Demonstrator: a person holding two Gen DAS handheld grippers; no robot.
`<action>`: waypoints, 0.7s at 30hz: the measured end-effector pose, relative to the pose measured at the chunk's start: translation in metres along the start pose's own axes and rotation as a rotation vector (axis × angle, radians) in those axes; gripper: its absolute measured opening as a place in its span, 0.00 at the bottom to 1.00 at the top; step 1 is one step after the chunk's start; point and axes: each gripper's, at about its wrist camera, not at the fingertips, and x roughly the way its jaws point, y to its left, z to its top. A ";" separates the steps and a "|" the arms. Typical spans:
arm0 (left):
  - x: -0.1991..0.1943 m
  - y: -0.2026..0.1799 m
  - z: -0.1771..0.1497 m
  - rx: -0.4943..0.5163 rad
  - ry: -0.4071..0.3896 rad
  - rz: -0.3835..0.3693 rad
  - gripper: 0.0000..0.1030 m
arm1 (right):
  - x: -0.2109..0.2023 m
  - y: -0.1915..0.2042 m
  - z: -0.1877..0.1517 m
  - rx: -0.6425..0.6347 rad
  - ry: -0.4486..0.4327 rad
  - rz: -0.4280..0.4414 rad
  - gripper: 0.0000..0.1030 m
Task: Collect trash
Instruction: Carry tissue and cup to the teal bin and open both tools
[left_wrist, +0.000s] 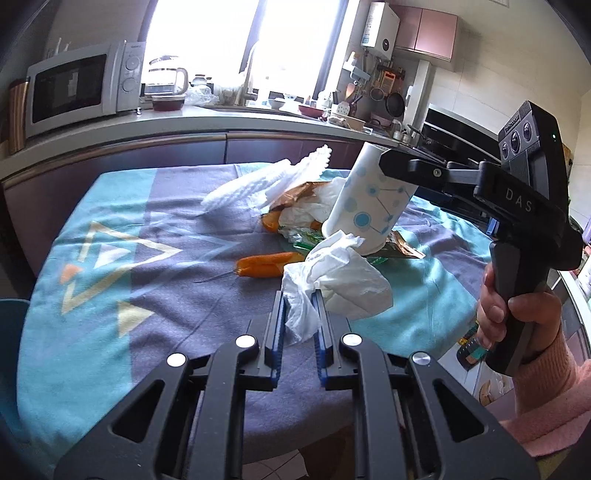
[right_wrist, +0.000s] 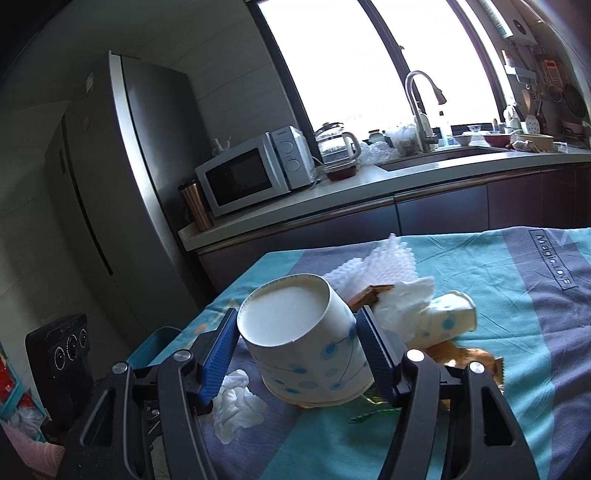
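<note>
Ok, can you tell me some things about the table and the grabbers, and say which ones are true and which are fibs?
1. The left gripper pinches a white tissue. True.
2. The right gripper holds a glass jar. False: it grips a paper cup with blue dots.
3. The held cup stands upright. False: it is upside down, base showing.
4. An orange peel lies on the tablecloth. True.
5. The microwave sits on the table. False: it is on the counter.

My left gripper (left_wrist: 299, 310) has its jaws pinched on a crumpled white tissue (left_wrist: 332, 277), while my right gripper (left_wrist: 388, 162) clamps a dotted paper cup (left_wrist: 369, 199) above the table (left_wrist: 110, 295)
</note>
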 end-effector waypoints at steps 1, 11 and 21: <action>-0.007 0.005 0.000 -0.003 -0.013 0.022 0.14 | 0.004 0.007 0.001 -0.009 0.003 0.021 0.61; -0.090 0.093 -0.009 -0.142 -0.113 0.298 0.14 | 0.079 0.091 0.014 -0.073 0.092 0.289 0.61; -0.141 0.199 -0.042 -0.339 -0.111 0.576 0.14 | 0.172 0.188 0.018 -0.131 0.246 0.497 0.61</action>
